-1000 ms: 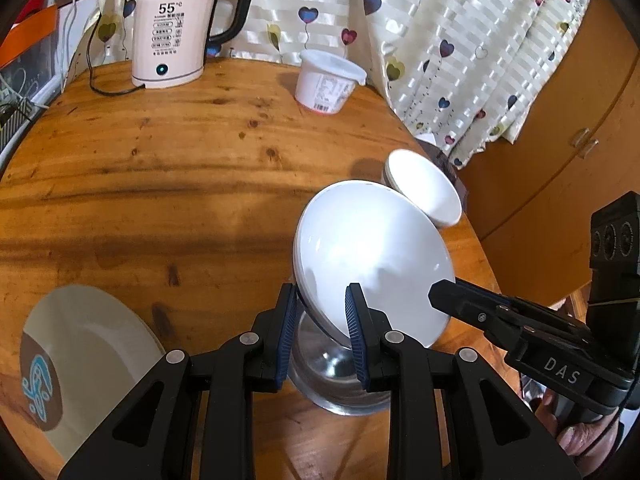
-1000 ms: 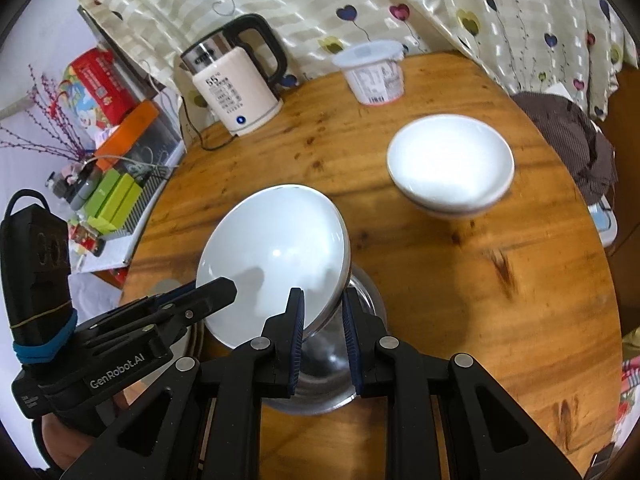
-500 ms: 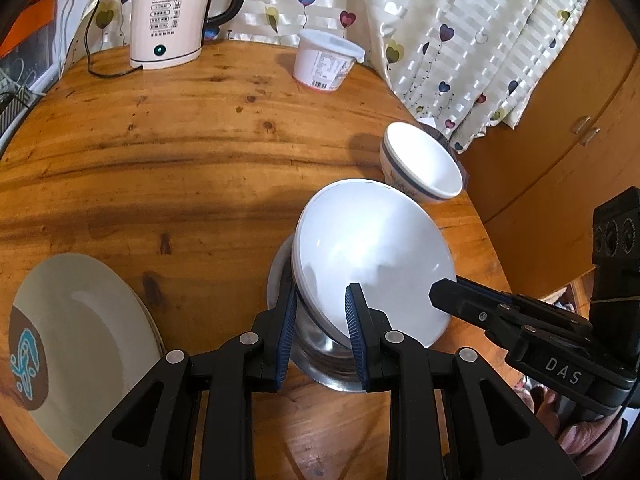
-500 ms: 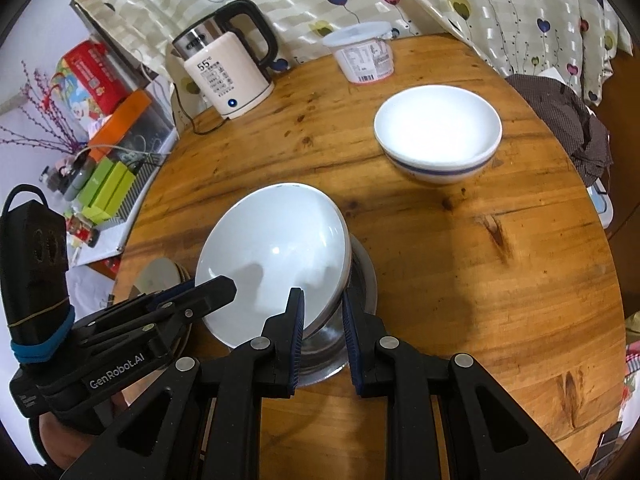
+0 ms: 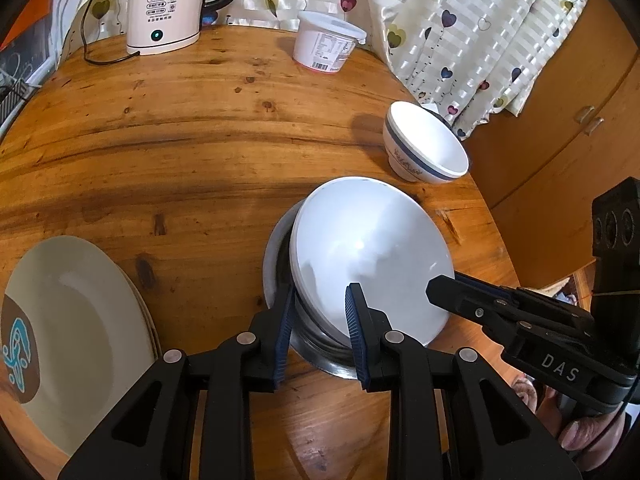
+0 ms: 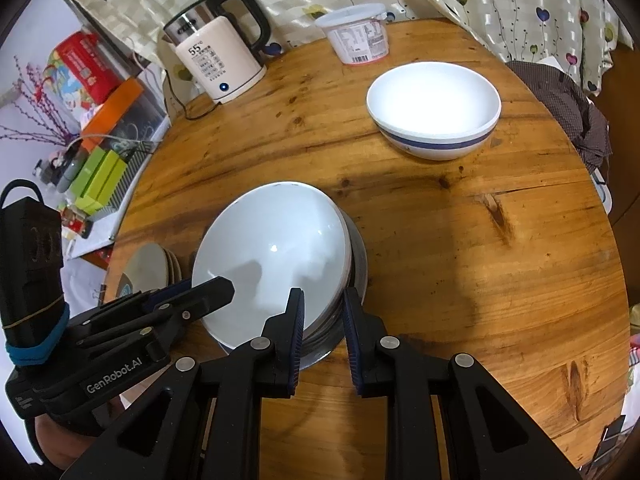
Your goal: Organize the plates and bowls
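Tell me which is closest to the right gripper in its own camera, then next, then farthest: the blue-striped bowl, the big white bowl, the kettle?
1. The big white bowl, its rim between the right gripper fingers.
2. The blue-striped bowl, mid-table, up and right.
3. The kettle, at the table's far edge, upper left.

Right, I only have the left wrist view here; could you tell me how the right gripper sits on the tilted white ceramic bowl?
Observer: The right gripper straddles the white ceramic bowl at its near rim, one pad inside, the other outside by the round stainless steel bowl beneath.
Operator: Thank you. Is anything behind the white blue-banded bowl?
Observer: A dark checked cloth lies just beyond it.
Operator: And left of the cream electric kettle?
Observer: Bright green boxes on a side shelf.
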Motion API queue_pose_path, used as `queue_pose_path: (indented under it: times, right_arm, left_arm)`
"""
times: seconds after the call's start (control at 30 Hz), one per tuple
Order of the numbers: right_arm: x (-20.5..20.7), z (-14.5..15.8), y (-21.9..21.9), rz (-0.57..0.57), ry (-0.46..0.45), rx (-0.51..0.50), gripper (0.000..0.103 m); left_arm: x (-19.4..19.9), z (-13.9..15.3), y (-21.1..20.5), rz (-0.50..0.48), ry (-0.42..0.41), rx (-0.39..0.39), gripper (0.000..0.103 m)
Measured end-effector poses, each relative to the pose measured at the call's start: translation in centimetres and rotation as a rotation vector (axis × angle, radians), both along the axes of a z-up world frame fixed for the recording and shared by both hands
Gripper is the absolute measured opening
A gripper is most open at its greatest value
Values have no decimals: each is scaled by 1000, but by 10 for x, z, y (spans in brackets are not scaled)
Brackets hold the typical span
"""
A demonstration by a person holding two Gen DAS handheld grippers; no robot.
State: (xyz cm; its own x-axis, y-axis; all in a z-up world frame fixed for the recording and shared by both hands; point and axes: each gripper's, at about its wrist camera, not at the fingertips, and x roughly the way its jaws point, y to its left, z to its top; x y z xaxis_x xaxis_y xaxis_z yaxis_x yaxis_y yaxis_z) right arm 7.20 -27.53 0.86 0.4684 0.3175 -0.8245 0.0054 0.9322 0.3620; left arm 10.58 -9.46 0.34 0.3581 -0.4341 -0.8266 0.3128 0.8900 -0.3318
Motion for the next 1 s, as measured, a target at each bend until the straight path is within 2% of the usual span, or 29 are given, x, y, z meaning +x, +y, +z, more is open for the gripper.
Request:
queue_pose_path:
  times: [0.4,1.0]
  right_arm:
    - [2,-2,-3,3,-9,-6,21]
    - [4,2,-1,15,-39,-14,19]
  left_arm:
    - [-3,4,-5,0,-40,43,28]
    - [-1,8,3,21,-64,19,28]
